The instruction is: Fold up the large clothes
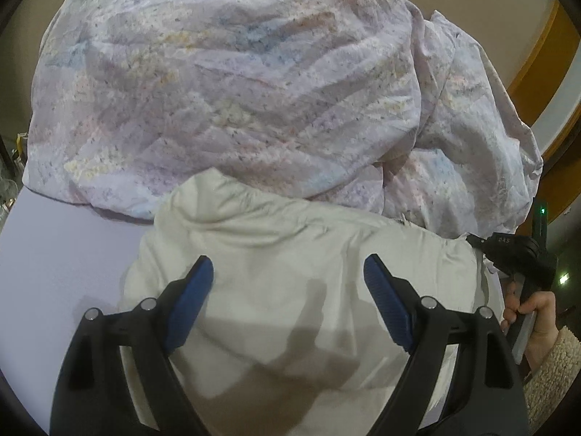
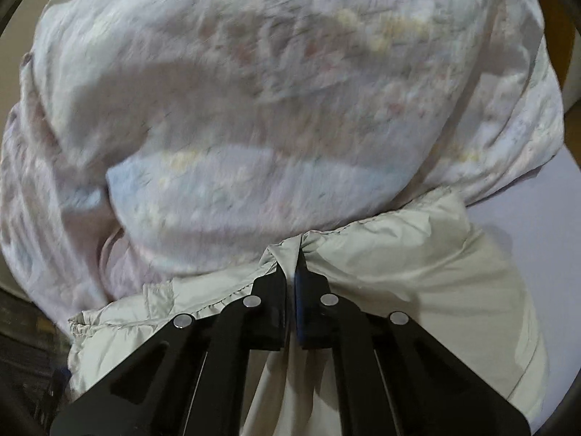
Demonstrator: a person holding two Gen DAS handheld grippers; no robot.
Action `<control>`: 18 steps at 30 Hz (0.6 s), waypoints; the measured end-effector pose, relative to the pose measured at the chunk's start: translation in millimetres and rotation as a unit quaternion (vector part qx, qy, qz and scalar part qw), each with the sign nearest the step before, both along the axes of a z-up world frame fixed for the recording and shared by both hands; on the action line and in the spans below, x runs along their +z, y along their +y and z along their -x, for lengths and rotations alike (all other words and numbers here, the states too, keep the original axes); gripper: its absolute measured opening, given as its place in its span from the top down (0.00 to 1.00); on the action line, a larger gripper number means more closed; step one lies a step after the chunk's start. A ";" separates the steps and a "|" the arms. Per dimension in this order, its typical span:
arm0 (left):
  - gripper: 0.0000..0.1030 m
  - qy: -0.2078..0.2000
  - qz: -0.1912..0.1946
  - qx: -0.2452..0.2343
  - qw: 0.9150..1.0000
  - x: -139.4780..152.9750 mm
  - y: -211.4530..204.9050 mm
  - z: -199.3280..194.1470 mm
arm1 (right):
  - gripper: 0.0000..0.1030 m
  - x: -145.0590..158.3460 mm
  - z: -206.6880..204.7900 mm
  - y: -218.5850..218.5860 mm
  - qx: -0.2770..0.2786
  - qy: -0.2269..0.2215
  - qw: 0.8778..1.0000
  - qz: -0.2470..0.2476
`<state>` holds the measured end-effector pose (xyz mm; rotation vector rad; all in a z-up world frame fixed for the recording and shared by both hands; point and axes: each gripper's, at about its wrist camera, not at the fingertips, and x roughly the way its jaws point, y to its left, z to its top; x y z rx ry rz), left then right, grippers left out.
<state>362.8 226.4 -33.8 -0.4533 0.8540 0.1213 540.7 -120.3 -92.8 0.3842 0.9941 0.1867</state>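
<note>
A pale beige jacket (image 1: pixel 283 254) lies on a lilac surface (image 1: pixel 54 247) in the left wrist view. My left gripper (image 1: pixel 288 272) is open above it, its blue pads (image 1: pixel 196 290) spread wide and holding nothing. My right gripper (image 2: pixel 292 254) is shut on a gathered edge of the jacket (image 2: pixel 417 265) in the right wrist view. It also shows in the left wrist view (image 1: pixel 508 250) at the jacket's right edge, held by a hand.
A large crumpled floral quilt (image 1: pixel 236 83) is heaped just behind the jacket and touches its far edge; it fills the right wrist view (image 2: pixel 254 109) too. An orange-framed wall (image 1: pixel 544 72) stands at right. Bare lilac surface (image 2: pixel 544 200) shows at right.
</note>
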 end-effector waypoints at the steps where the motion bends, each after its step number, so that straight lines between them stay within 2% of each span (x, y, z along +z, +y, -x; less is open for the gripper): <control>1: 0.18 0.000 -0.001 -0.001 1.000 -1.5 -2.7 -0.3 | 0.96 -3.3 0.2 1.6 0.002 0.005 1.000 -0.004; 4: 0.18 0.000 -0.004 -0.004 1.000 -5.8 -9.9 -1.4 | 0.93 -12.7 9.9 4.0 0.031 0.015 0.999 -0.010; 6: 0.18 0.000 -0.014 -0.004 1.000 -9.4 -14.5 -3.1 | 0.78 -11.3 23.1 -0.1 0.048 0.009 0.999 -0.010; 7: 0.18 0.001 -0.017 -0.003 1.000 -11.5 -16.1 -3.7 | 0.60 -9.3 29.6 -2.3 0.052 -0.001 0.999 -0.011; 8: 0.18 0.002 -0.021 -0.002 1.000 -13.6 -17.9 -3.9 | 0.47 -5.9 40.5 -7.2 0.054 -0.022 0.998 -0.011; 10: 0.18 0.000 -0.029 0.002 1.000 -17.1 -20.7 -4.4 | 0.45 -1.7 61.4 -18.0 0.057 -0.062 0.996 -0.004; 12: 0.17 -0.001 -0.040 0.007 0.999 -20.4 -23.0 -5.7 | 0.45 -4.7 74.0 -25.3 0.054 -0.077 0.995 0.016; 18: 0.14 0.006 -0.076 0.031 0.997 -31.3 -23.1 -15.4 | 0.45 -23.9 77.1 -31.1 0.036 -0.081 0.991 0.102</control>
